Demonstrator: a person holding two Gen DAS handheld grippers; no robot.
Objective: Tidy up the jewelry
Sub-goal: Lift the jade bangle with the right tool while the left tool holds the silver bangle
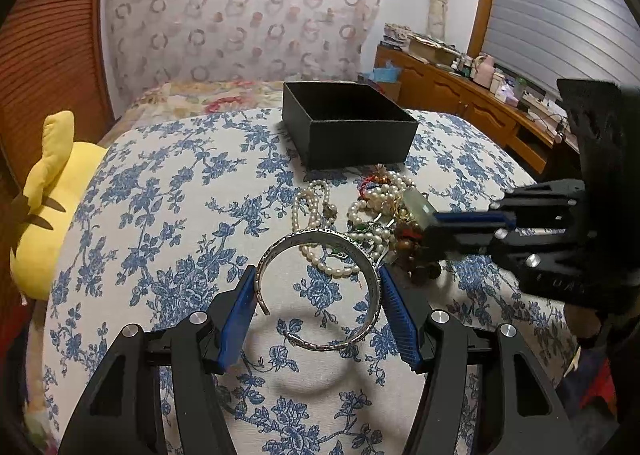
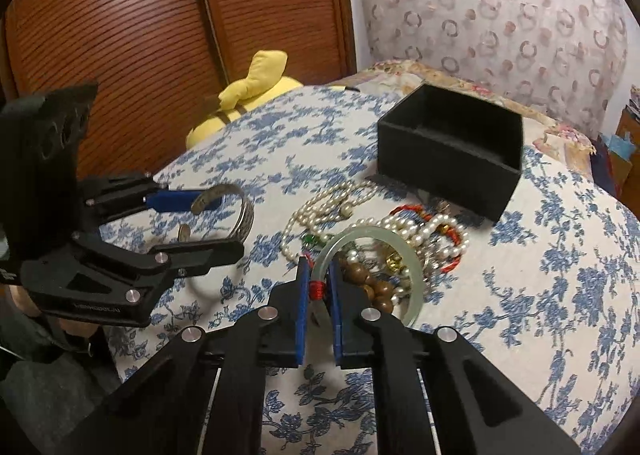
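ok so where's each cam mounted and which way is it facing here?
Left wrist: on the left gripper, looking down along its fingers at the silver cuff bangle they clamp; right gripper enters from the right.
Right wrist: on the right gripper, shut on the jade bangle; left gripper and a hand show at left.
Shared: black box, pearl pile, floral bedspread.

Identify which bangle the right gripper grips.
The pale green jade bangle, its rim pinched between the right fingers; the open silver cuff sits in the left gripper.
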